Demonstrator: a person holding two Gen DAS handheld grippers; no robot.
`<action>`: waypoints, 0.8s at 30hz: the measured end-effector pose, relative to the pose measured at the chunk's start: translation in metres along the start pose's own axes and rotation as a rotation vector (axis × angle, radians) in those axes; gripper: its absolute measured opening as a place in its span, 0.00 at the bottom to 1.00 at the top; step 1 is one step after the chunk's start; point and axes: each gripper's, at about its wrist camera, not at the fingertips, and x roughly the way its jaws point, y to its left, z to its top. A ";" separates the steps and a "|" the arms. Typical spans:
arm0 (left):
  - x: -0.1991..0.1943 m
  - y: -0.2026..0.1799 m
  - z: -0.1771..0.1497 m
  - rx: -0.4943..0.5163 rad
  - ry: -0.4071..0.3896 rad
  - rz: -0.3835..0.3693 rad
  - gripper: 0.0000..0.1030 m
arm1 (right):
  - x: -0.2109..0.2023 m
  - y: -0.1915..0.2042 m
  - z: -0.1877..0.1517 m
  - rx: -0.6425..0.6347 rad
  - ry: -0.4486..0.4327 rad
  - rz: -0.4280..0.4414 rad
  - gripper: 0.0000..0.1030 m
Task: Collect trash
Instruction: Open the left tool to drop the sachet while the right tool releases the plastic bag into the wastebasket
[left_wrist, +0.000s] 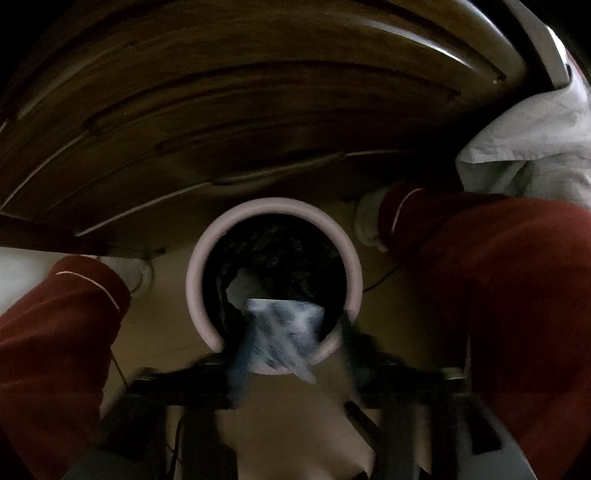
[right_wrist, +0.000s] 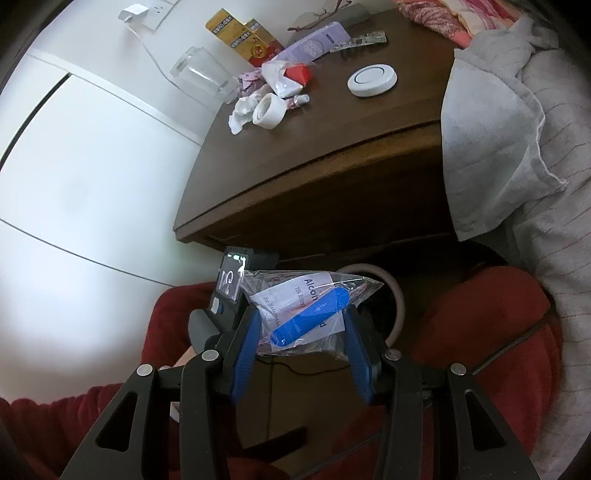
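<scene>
Trash is the matter at hand, and the landmark for everything is the round bin (left_wrist: 273, 284), pale-rimmed and lined with a dark bag, which stands on the floor in front of the dark wooden nightstand (right_wrist: 332, 155) and between the person's knees in red trousers (left_wrist: 517, 314). Seen from the left wrist, the left gripper (left_wrist: 284, 354) hovers directly above the near rim of the bin; the picture is dim and smeared, and a crumpled bluish-white wrapper (left_wrist: 286, 328) sits between its fingers over the opening, though whether the fingers are pinching it or have let go cannot be told. Deeper inside the bin a pale scrap (left_wrist: 242, 288) lies against the liner. In the right wrist view, the right gripper (right_wrist: 301, 350) is clamped on a clear plastic bag (right_wrist: 314, 314) holding a blue tube and a printed alcohol-pad packet, and this bag hangs above the bin, on the side nearer the camera. Up on the nightstand top, well beyond the bin, lie a crumpled white tissue (right_wrist: 242, 110), a roll of white tape (right_wrist: 269, 110) touching it, a red-and-white wrapper (right_wrist: 291, 75), a clear glass (right_wrist: 201, 74), a yellow box (right_wrist: 240, 35) and a round white disc (right_wrist: 372, 79). White bedding (right_wrist: 517, 147) hangs beside the nightstand.
</scene>
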 end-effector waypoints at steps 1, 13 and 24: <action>0.000 0.000 0.001 0.000 -0.013 0.009 0.75 | 0.001 0.000 0.000 0.002 0.003 0.001 0.43; -0.019 0.006 0.000 0.012 -0.062 0.032 0.85 | 0.006 -0.001 0.004 0.010 0.018 -0.004 0.43; -0.088 0.024 -0.036 0.030 -0.138 0.177 0.88 | 0.065 0.013 0.020 -0.068 0.192 -0.064 0.43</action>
